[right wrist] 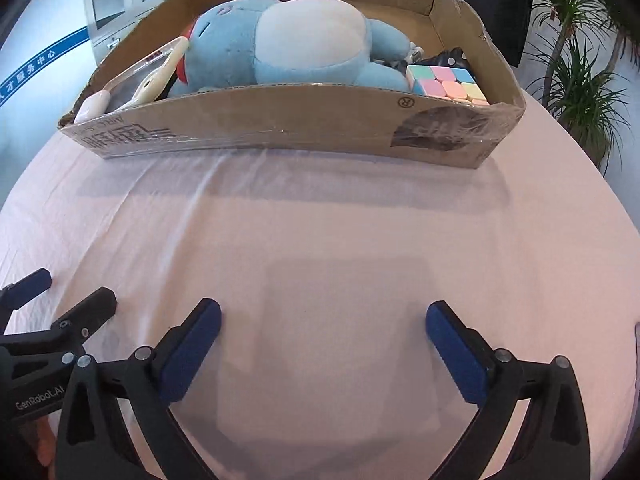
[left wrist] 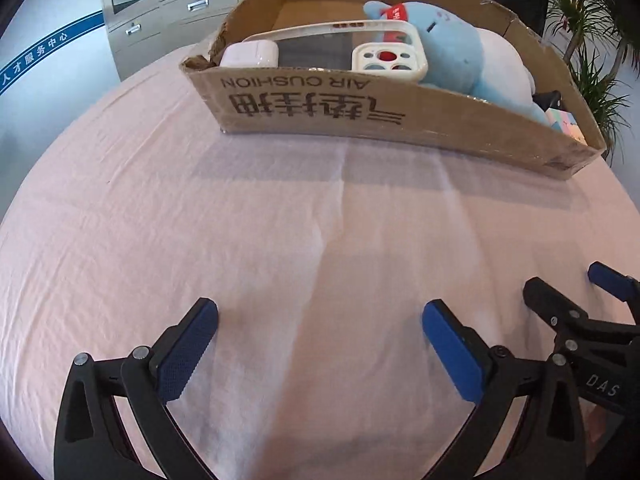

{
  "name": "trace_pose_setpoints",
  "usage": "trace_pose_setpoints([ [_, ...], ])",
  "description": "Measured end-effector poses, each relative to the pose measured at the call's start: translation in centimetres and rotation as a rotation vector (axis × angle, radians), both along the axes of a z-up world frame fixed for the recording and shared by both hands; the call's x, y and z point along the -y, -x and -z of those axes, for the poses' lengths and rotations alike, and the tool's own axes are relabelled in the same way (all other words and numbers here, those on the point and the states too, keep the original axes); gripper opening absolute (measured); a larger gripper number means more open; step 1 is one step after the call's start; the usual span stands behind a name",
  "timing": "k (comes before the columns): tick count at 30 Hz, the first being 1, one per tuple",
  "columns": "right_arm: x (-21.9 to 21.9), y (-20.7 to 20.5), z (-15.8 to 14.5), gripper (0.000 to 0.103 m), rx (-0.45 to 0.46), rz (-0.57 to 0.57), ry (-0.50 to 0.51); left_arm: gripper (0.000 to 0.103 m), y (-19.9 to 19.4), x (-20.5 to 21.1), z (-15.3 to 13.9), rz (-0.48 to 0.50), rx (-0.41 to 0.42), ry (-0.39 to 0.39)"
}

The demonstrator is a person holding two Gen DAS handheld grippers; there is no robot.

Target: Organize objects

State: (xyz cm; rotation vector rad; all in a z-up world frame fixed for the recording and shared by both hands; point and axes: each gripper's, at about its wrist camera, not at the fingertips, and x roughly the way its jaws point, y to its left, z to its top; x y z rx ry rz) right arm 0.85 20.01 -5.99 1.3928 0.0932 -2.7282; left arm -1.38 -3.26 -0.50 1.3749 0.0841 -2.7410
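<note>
Both tools spread wide, empty: left tool point(left wrist: 320, 320), right tool point(right wrist: 323, 320). Everything sits in brown cardboard box point(right wrist: 280, 128); pink-clothed bench point(right wrist: 320, 232) bare, likely finished.

The cloth point(left wrist: 280, 220) is pale pink, and the cardboard box point(left wrist: 360, 120) is plain brown with black printed lettering. Inside it, the plush toy point(right wrist: 304, 44) is light blue with a white belly (a red tag at its neck), the phone case point(left wrist: 344, 48) cream-white, and the cube point(right wrist: 448, 82) pastel pink, blue, orange and yellow. Both gripper pads point(left wrist: 188, 352) are dark blue on black frames.
</note>
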Motion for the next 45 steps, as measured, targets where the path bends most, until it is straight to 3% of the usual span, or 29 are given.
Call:
trace_pose_setpoints([
  [12, 0.5, -3.5, -0.1, 0.103, 0.0, 0.016, -0.005, 0.102, -2.6, -0.1, 0.4, -0.035, 0.0, 0.0],
  [45, -0.2, -3.3, -0.2, 0.103, 0.002, 0.019, -0.003, 0.102, -2.5, 0.1, 0.0, -0.033, 0.001, -0.001],
])
